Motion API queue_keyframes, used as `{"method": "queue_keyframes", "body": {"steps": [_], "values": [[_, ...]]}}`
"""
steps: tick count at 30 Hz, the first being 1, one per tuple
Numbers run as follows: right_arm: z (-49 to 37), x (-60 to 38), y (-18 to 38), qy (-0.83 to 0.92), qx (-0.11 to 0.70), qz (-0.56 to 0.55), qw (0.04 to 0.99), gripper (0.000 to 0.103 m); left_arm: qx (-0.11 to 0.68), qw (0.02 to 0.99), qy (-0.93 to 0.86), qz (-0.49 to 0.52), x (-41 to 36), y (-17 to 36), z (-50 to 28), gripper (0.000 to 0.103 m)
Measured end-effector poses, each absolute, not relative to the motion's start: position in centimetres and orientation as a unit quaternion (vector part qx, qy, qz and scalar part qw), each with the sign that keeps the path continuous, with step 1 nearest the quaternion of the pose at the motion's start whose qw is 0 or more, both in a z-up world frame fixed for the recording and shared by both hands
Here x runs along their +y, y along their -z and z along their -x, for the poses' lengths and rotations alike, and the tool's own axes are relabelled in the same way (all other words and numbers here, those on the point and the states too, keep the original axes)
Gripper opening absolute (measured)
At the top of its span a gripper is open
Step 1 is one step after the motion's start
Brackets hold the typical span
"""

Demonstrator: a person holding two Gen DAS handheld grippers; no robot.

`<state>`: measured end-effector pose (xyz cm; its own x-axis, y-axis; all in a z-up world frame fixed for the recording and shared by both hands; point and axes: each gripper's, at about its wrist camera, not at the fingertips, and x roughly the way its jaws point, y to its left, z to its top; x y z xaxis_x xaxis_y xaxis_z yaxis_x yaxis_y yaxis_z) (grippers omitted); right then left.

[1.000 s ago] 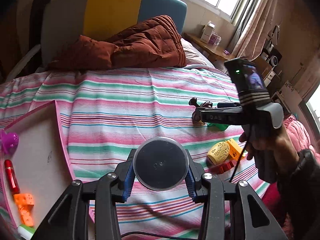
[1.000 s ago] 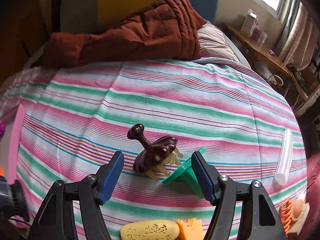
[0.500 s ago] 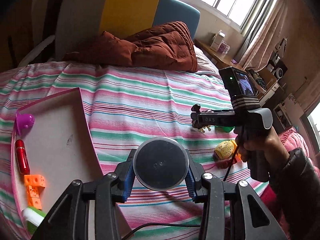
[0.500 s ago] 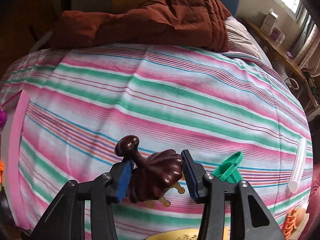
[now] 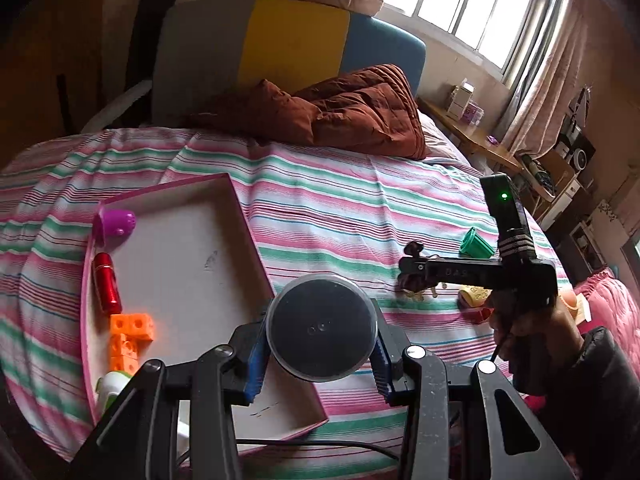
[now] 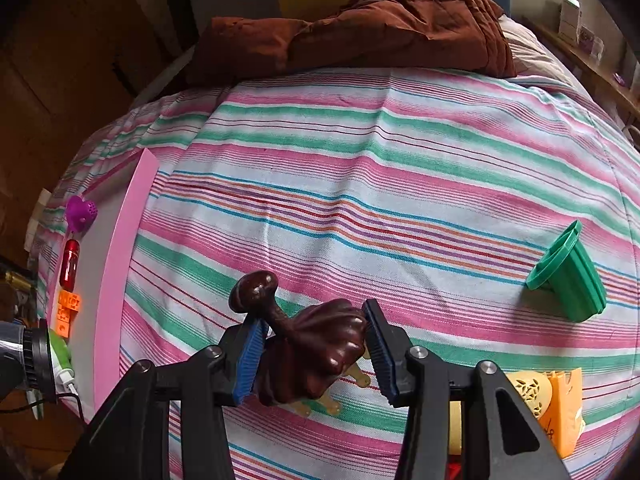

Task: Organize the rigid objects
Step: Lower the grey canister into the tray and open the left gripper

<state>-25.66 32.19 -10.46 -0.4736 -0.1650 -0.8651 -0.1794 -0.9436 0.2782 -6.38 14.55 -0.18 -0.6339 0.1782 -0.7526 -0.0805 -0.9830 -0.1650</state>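
Note:
My left gripper (image 5: 318,358) is shut on a round black lid (image 5: 322,326) and hangs over the near right edge of a pink-rimmed tray (image 5: 240,216). In the tray lie a purple cup (image 5: 115,222), a red tube (image 5: 106,282) and orange blocks (image 5: 130,334). My right gripper (image 6: 312,354) is shut on a dark brown scalp massager (image 6: 312,346), knob pointing up and left, held just above the striped bedsheet. In the left wrist view the right gripper (image 5: 416,276) is at mid right, held by a person's hand (image 5: 532,332).
A green cup (image 6: 568,276) lies on its side on the sheet to the right. A yellow and orange toy (image 6: 548,400) sits near the bed's front right edge. A brown quilt (image 5: 340,114) is piled at the headboard. The pink tray (image 6: 124,264) lies at the left.
The right gripper closed on the brown massager and lifted it off the sheet toward the left. The left gripper carried the black lid left until it hung over the tray's edge.

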Motion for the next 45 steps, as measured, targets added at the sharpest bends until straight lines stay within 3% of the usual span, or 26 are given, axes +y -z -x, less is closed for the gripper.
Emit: {"method": "queue_keyframes", "body": {"steps": [15, 26, 31, 45], "values": [[25.5, 31.4, 10.5, -0.851, 0.129, 0.509, 0.021, 0.047, -0.044, 0.001, -0.913, 0.406, 10.9, -0.2, 3.2, 0.044], [25.5, 31.3, 10.5, -0.850, 0.130, 0.509, 0.033, 0.047, -0.127, -0.013, -0.895, 0.427, 5.9, 0.5, 3.5, 0.044], [25.6, 31.2, 10.4, -0.849, 0.128, 0.511, 0.037, 0.047, -0.182, -0.029, -0.885, 0.427, 2.0, -0.2, 5.1, 0.044], [25.6, 31.2, 10.4, -0.848, 0.131, 0.512, 0.044, 0.047, -0.181, -0.035, -0.862, 0.472, -0.2, 3.2, 15.5, 0.044]]}}
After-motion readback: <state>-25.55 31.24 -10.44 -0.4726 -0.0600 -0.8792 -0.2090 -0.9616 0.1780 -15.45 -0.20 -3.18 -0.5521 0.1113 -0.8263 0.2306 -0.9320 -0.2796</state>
